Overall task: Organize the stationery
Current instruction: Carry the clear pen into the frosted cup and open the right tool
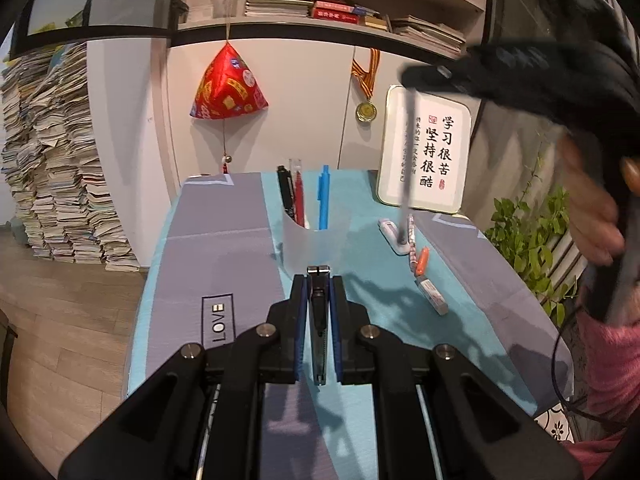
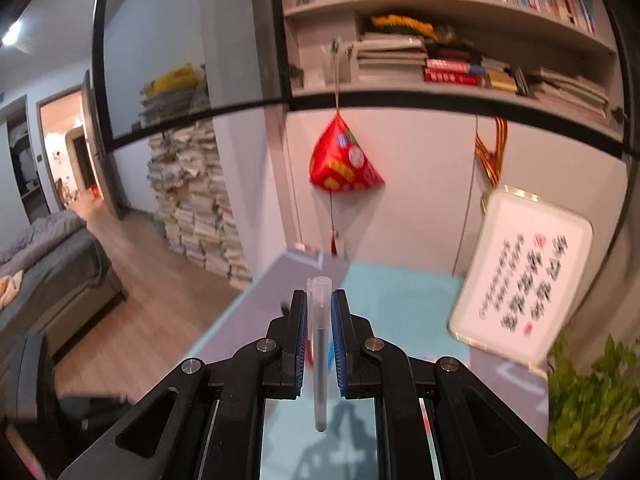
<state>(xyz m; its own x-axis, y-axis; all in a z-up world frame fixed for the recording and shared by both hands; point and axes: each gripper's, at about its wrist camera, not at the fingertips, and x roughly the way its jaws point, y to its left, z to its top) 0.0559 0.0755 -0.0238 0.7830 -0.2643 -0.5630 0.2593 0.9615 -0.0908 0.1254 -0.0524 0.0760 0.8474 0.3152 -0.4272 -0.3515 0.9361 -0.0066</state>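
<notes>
In the left wrist view my left gripper [image 1: 318, 280] is shut on a black utility knife [image 1: 319, 320], held low over the table just in front of a translucent pen holder [image 1: 316, 236]. The holder has a black pen [image 1: 286, 194], a red pen [image 1: 298, 196] and a blue pen [image 1: 323, 196] in it. My right gripper [image 2: 319, 300] is shut on a grey pen with a clear cap [image 2: 320, 344]; in the left wrist view that pen [image 1: 406, 160] hangs upright above the table's right side. A white correction tape [image 1: 394, 236], an orange item [image 1: 421, 261] and an eraser [image 1: 431, 295] lie on the table.
A blue and grey cloth [image 1: 224, 216] covers the table. A framed calligraphy sign [image 1: 428, 152] leans on the wall at the back right. A green plant [image 1: 528, 240] stands to the right. Stacked papers [image 1: 52, 160] fill the floor on the left.
</notes>
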